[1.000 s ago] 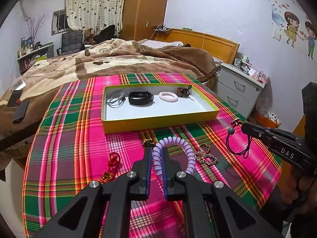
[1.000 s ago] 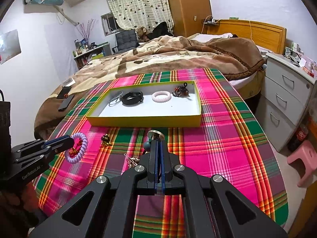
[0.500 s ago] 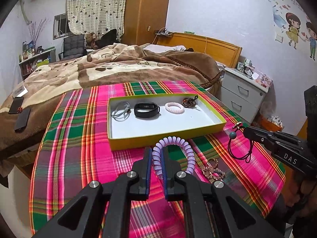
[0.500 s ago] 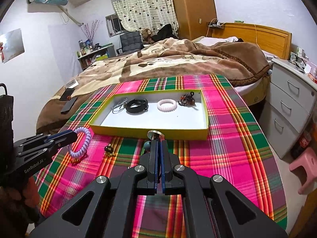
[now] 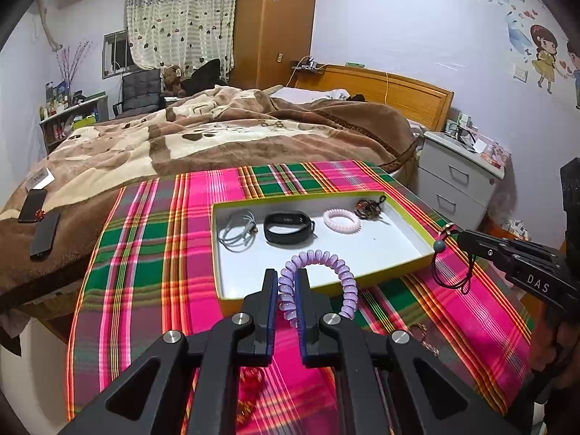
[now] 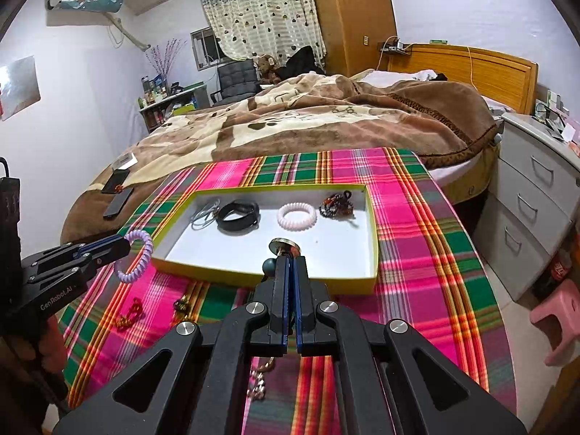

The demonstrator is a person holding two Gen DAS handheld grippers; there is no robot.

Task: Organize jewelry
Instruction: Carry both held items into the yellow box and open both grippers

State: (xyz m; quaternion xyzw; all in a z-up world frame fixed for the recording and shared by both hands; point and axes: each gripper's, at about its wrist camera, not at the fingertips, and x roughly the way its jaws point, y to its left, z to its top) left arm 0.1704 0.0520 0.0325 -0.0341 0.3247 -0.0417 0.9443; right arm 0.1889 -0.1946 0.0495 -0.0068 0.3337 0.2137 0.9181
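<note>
My left gripper [image 5: 287, 291] pinches a purple spiral bracelet [image 5: 319, 275], hanging just over the near wall of the yellow tray [image 5: 326, 284]. My right gripper [image 6: 291, 272] is clamped tight on a black cord with a bead [image 5: 449, 264], beside the tray's right corner, above the plaid cloth [image 6: 417, 253].

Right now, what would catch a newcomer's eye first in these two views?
The left gripper pinches a purple coil bracelet just before the yellow tray. The right gripper, shut on a black cord with a green bead, hovers at the tray's right corner. Underneath lies a loud pink-and-green plaid cloth.
</note>
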